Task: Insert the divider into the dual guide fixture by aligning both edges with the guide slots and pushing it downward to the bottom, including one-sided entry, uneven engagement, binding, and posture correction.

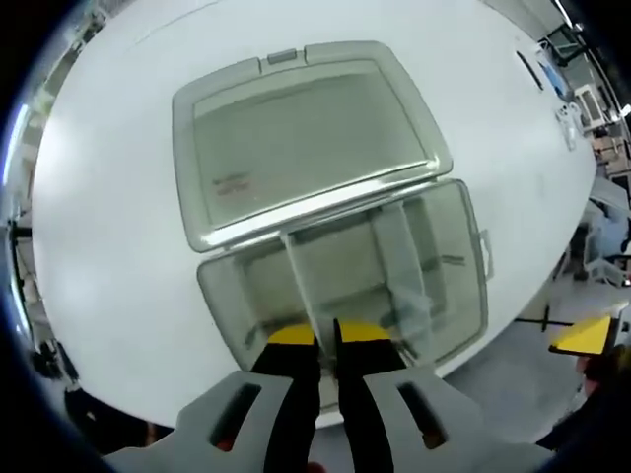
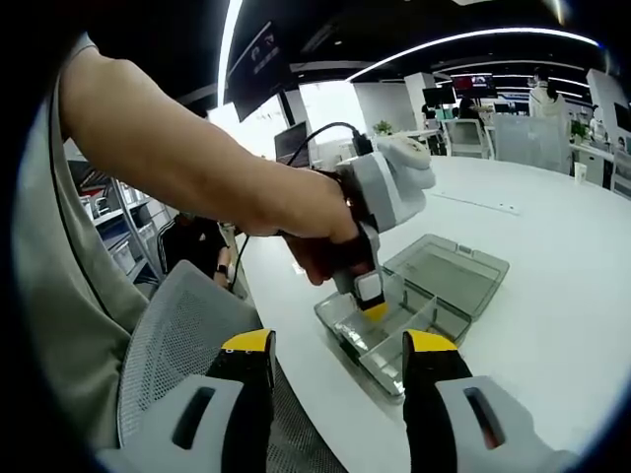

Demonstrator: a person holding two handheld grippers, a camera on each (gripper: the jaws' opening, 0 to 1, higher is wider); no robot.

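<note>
Ahead of my jaws spreads a white table (image 2: 552,296), a grey mesh chair (image 2: 173,335) beside them, curved ceiling lights (image 2: 463,44) above.

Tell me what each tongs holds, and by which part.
Left tongs pinch the clear divider by its top edge; right tongs are open, holding nothing.

Clear box (image 1: 335,246), white table (image 1: 118,197)

Clear plastic divider (image 1: 299,279) upright in open compartment box (image 1: 455,258), lid (image 1: 301,138) laid flat behind
</note>
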